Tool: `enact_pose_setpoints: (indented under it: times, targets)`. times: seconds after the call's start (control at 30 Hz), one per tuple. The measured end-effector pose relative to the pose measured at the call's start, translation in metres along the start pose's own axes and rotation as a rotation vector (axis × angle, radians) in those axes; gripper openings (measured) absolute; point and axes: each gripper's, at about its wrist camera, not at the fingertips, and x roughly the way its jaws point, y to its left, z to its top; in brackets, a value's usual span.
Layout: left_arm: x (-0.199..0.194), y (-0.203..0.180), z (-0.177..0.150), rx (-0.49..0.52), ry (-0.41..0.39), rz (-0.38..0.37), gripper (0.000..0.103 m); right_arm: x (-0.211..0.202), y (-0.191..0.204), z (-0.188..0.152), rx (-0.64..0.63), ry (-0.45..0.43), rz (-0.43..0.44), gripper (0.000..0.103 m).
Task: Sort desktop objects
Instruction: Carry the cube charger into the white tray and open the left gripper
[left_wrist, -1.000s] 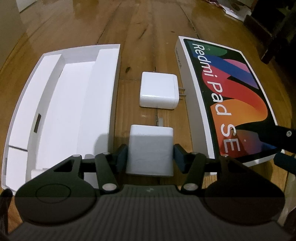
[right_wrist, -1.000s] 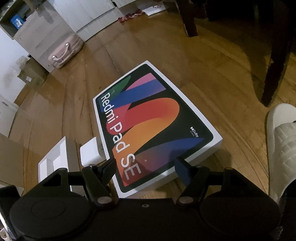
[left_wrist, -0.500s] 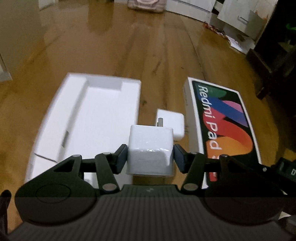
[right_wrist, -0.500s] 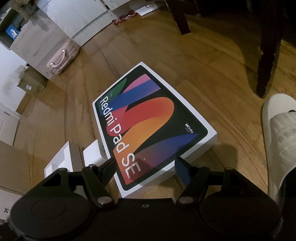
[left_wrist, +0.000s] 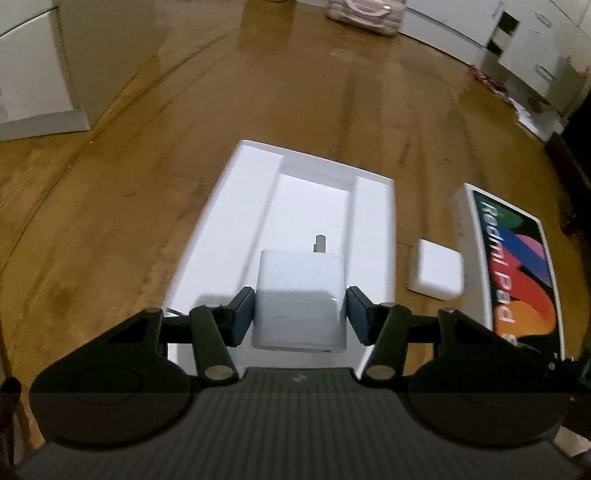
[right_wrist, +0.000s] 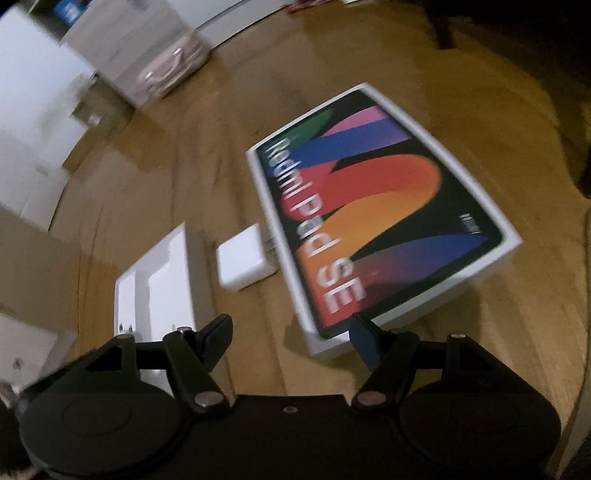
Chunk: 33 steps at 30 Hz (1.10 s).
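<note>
My left gripper (left_wrist: 301, 312) is shut on a white charger block (left_wrist: 301, 299), prongs pointing away, held above the near part of the open white box tray (left_wrist: 229, 221). A second white charger (left_wrist: 436, 275) lies on the wooden floor between the tray and the colourful Redmi Pad SE box lid (left_wrist: 517, 266). In the right wrist view my right gripper (right_wrist: 290, 328) is open and empty, hovering above the floor near the lid's near corner (right_wrist: 388, 206), with the second charger (right_wrist: 243, 264) and the tray (right_wrist: 159, 280) to its left.
White cabinets (left_wrist: 33, 74) stand at the left. A pink suitcase (left_wrist: 365, 14) and white drawers (left_wrist: 535, 55) stand at the far wall. Dark furniture legs (right_wrist: 443, 29) rise at the right. The wooden floor (left_wrist: 184, 147) surrounds the objects.
My left gripper lifted the charger off the floor and carried it left, over the tray. My right gripper swung left and back from the lid; its view is blurred.
</note>
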Motion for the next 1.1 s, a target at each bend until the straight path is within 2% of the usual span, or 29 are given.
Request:
enact_pose_setpoints:
  times: [0.13, 0.33, 0.53, 0.87, 0.97, 1.03, 1.1]
  targets:
    - [0.013, 0.0, -0.004, 0.001, 0.02, -0.007, 0.053, 0.008, 0.011, -0.006, -0.056, 0.037, -0.019, 0.075]
    - [0.031, 0.001, -0.015, 0.008, 0.026, -0.007, 0.053, 0.008, 0.013, -0.01, -0.074, 0.044, -0.027, 0.075]
    - [0.034, 0.003, -0.02, 0.019, 0.043, 0.049, 0.053, 0.008, 0.007, -0.01, -0.063, 0.059, -0.031, 0.075]
    - [0.036, 0.006, -0.025, 0.003, 0.066, 0.043, 0.053, 0.013, 0.012, -0.015, -0.079, 0.08, -0.03, 0.075]
    - [0.031, 0.006, -0.024, -0.01, 0.053, 0.035, 0.056, 0.014, 0.01, -0.014, -0.072, 0.081, -0.034, 0.075]
    - [0.026, 0.009, -0.021, -0.028, 0.055, -0.002, 0.061, 0.016, 0.011, -0.015, -0.074, 0.086, -0.04, 0.075]
    - [0.018, 0.012, -0.018, -0.059, 0.037, -0.031, 0.061, 0.018, 0.012, -0.017, -0.084, 0.094, -0.044, 0.075]
